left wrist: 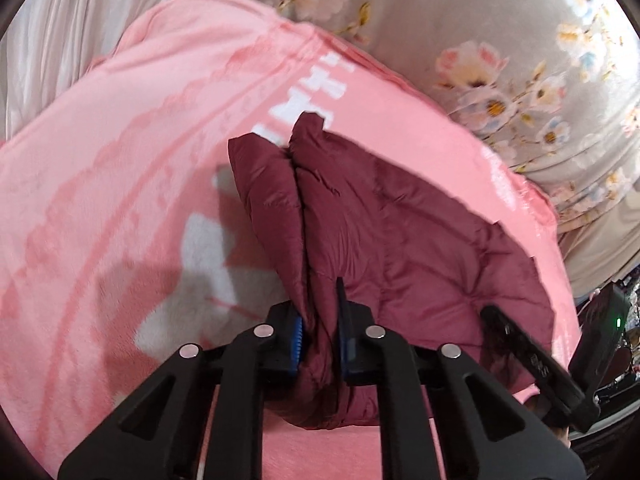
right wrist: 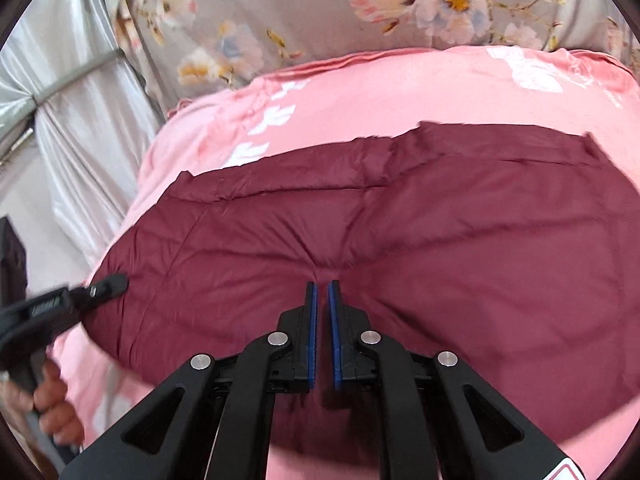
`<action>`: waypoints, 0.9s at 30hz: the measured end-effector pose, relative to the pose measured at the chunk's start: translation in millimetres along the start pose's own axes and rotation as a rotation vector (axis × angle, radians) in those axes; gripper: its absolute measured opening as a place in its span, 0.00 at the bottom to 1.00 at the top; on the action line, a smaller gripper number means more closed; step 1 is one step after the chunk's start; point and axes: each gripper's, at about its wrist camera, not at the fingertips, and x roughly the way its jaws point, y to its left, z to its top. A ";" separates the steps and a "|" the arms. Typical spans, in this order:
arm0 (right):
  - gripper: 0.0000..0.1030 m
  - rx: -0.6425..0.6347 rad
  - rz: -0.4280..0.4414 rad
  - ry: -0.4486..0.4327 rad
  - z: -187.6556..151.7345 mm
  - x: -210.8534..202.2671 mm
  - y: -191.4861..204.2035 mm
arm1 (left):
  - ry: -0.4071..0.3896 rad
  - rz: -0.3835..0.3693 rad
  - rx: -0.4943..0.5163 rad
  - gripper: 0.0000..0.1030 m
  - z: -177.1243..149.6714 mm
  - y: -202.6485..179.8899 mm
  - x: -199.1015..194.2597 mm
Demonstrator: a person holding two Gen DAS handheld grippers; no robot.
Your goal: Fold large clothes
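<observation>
Padding makes the maroon quilted puffer garment (right wrist: pixel 400 232), spread on the pink floral blanket (left wrist: pixel 120 160), light, soft and slippery; left tool (left wrist: pixel 320 340) clamps its six-o'clock edge, right tool (right wrist: pixel 322 292) nearly closed, seemingly pinching its middle.

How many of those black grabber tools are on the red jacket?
2: the left gripper pinches a fold at the maroon jacket edge; the right gripper sits mid-jacket, fingers nearly closed.
</observation>
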 end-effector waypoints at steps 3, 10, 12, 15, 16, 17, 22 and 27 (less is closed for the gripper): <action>0.06 0.011 0.010 0.016 -16.4 -20.5 -3.6 | -0.037 -0.019 0.031 0.10 5.2 -15.4 -17.2; 0.06 -0.007 -0.006 0.048 -44.7 -23.5 -2.7 | -0.103 -0.061 0.109 0.10 13.8 -57.4 -51.9; 0.06 0.006 -0.001 0.054 -46.7 -18.0 -6.4 | -0.116 -0.085 0.133 0.10 15.4 -70.9 -60.7; 0.06 0.033 0.015 0.060 -49.7 -10.0 -12.4 | -0.141 -0.114 0.192 0.10 14.2 -97.0 -74.8; 0.06 0.045 0.023 0.061 -51.0 -8.2 -14.5 | -0.148 -0.124 0.214 0.10 12.9 -106.2 -78.8; 0.06 0.056 0.032 0.060 -51.9 -6.5 -16.1 | -0.156 -0.135 0.241 0.10 10.9 -117.0 -82.7; 0.06 0.111 0.085 0.057 -54.9 -0.1 -26.5 | -0.175 -0.183 0.346 0.10 1.3 -164.6 -89.4; 0.04 0.167 0.133 0.052 -56.5 -1.7 -35.6 | -0.166 -0.226 0.443 0.09 -6.1 -212.7 -78.8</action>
